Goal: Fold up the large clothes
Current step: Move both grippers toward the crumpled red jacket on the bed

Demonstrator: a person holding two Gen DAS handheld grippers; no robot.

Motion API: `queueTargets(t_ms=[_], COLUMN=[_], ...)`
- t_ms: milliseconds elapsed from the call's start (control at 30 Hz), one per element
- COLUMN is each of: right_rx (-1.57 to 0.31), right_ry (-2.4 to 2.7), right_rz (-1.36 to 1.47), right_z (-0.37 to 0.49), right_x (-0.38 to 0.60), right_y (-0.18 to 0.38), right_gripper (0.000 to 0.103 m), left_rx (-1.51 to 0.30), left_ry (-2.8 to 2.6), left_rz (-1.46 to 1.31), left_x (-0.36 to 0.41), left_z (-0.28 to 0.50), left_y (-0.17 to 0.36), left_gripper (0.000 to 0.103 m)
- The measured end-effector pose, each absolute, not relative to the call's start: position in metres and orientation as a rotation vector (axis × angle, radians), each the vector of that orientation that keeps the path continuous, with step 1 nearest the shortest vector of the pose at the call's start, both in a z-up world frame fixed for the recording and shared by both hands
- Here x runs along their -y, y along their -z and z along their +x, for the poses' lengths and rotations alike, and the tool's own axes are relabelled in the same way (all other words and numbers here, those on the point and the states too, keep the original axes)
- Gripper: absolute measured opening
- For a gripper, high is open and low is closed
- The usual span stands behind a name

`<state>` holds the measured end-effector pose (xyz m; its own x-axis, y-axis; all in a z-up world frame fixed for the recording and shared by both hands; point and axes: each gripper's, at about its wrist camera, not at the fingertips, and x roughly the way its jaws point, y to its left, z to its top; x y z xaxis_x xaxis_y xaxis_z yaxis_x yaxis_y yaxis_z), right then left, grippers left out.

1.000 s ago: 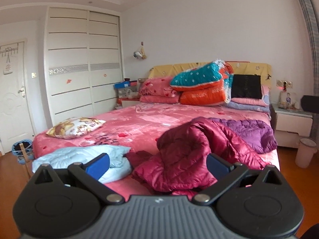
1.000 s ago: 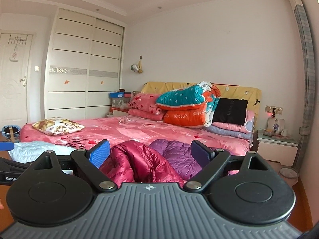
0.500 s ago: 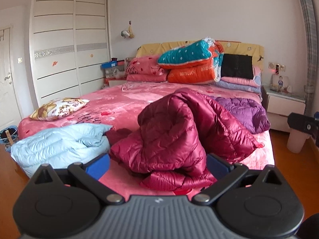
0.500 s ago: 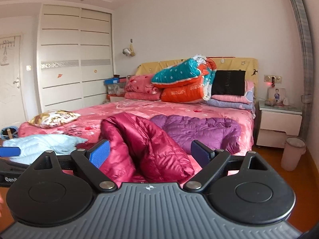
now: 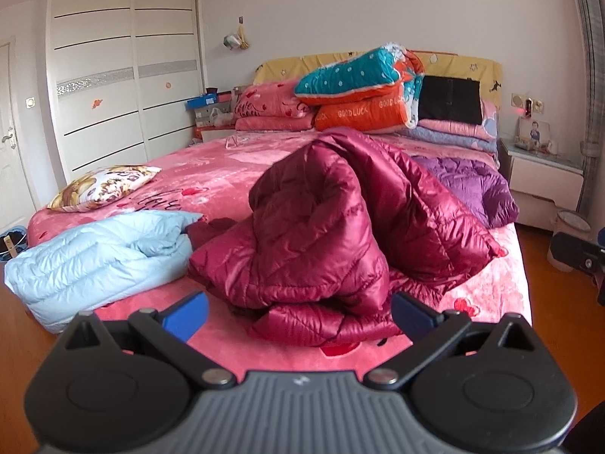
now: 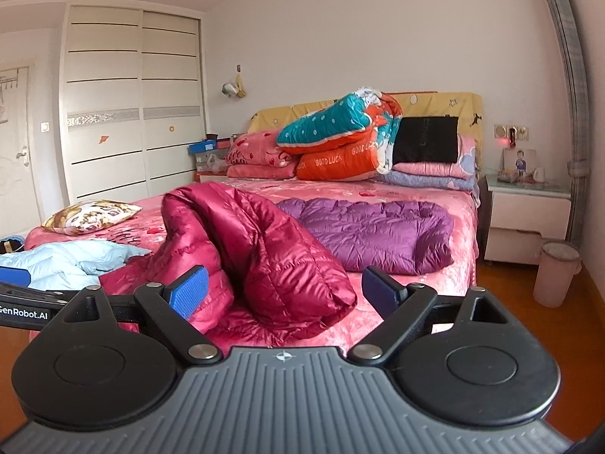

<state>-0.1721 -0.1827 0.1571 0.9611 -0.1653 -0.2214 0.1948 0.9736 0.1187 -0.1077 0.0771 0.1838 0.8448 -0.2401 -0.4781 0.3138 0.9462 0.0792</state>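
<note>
Jaws of each hand-held gripper (left (image 5: 298, 312), right (image 6: 284, 287)) gape empty before the crimson jacket (image 5: 340, 223).

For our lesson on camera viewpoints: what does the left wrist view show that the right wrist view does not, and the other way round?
Only the left wrist view shows the light blue jacket whole, and the red jacket's front hem. Only the right wrist view shows the purple jacket at full length, the ceiling, and the left tongs' arm at its left edge. Both show the bed, the wardrobe, the stacked quilts and open, empty tongs: left tongs, right tongs.
</note>
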Motion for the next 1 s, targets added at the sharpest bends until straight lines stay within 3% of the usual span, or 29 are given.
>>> queueTargets(t_ms=[533,1000], right_rx=[-0.322,-0.427], right_ry=[0.222,0.191], right_rz=[0.219,0.289], right_z=[-0.148,-0.124], right_x=[0.209,0.230], right_y=[-0.116,-0.092], right_gripper=[0.103,0.103], left_rx=[-0.504,-0.413], left_ry=[0.338,0.273], left_rz=[0.196,0.476], left_x=[-0.034,0.022], left_z=[-0.085,-0.058], left_y=[-0.154,-0.111], left_gripper=[0.102,0.102])
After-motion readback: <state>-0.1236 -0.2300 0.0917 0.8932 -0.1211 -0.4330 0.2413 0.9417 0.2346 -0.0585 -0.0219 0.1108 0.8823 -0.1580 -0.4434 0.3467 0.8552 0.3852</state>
